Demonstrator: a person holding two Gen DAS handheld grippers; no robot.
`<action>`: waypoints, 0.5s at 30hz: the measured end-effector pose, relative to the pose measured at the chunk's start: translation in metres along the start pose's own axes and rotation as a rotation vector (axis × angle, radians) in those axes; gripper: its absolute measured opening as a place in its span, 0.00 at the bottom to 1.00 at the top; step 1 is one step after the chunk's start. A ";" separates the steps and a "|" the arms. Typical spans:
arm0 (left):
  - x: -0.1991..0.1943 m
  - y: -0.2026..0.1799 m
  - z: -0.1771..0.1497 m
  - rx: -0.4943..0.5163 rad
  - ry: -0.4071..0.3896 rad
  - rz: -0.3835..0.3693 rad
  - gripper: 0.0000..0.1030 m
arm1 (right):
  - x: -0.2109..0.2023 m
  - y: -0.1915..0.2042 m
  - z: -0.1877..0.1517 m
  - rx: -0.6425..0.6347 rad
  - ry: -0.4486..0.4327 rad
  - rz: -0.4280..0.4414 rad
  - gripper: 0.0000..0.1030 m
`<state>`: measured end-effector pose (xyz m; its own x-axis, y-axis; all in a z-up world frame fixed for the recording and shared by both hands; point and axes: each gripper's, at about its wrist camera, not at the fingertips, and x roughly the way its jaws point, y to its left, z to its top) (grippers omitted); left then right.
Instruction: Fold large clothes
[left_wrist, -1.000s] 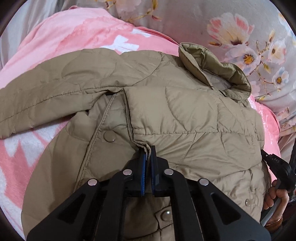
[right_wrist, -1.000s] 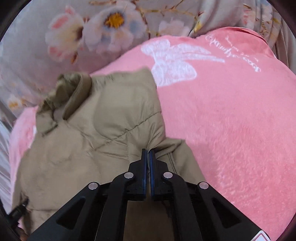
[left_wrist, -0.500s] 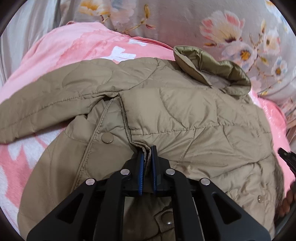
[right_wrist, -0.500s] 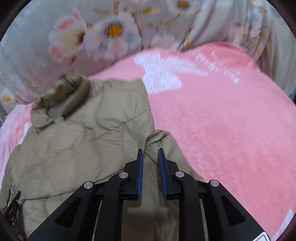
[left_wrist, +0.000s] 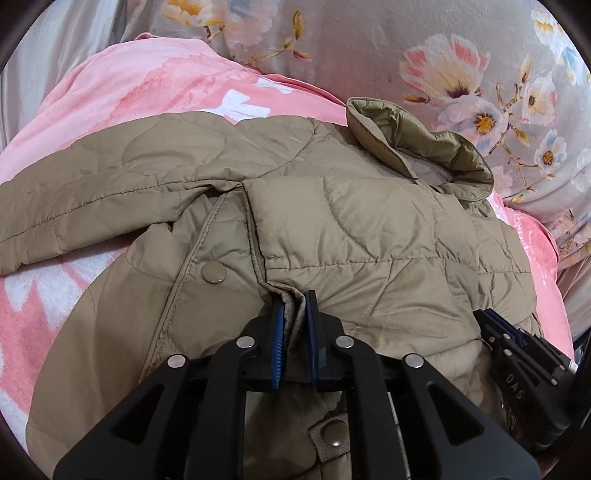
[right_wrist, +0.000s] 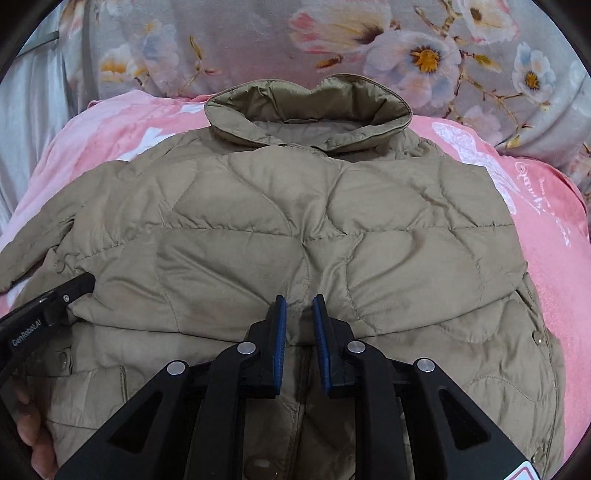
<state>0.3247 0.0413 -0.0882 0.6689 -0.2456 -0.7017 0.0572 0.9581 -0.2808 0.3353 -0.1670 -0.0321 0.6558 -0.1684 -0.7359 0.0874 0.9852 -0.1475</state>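
Observation:
A tan quilted jacket (left_wrist: 369, 229) lies front up on a pink blanket (left_wrist: 147, 85), collar (left_wrist: 417, 147) at the far end. One sleeve is folded across its chest. My left gripper (left_wrist: 293, 295) has that sleeve's cuff between its blue pads; the jaws are opening, but the fabric still fills the gap. The other sleeve (left_wrist: 92, 192) stretches out to the left. My right gripper (right_wrist: 298, 301) hovers over the middle of the jacket (right_wrist: 295, 221), jaws apart and closing, with nothing pinched. Each gripper shows in the other's view: the right gripper (left_wrist: 517, 369) and the left gripper (right_wrist: 55, 302).
A floral grey sheet (left_wrist: 406, 44) bunches up behind the blanket. The pink blanket (right_wrist: 554, 258) shows bare to the right of the jacket. A snap button (left_wrist: 213, 274) sits on the front placket. A person's hand (right_wrist: 29, 435) holds the left gripper at the lower left.
My right gripper let go of the jacket's right edge, opened, and swung left over the jacket's middle. My left gripper stayed put and its jaws parted slightly around the cuff.

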 end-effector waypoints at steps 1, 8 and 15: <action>0.000 0.000 0.000 0.001 0.000 0.001 0.10 | 0.002 0.003 0.000 -0.016 -0.004 -0.017 0.17; 0.000 0.003 0.000 -0.020 0.000 -0.020 0.10 | 0.003 0.007 -0.003 -0.042 -0.009 -0.040 0.17; -0.045 0.067 -0.004 -0.299 -0.045 -0.160 0.28 | 0.003 0.007 -0.002 -0.034 -0.004 -0.034 0.17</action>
<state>0.2957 0.1164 -0.0782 0.7016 -0.3761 -0.6052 -0.0512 0.8206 -0.5693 0.3365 -0.1607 -0.0365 0.6557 -0.2014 -0.7277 0.0839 0.9772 -0.1948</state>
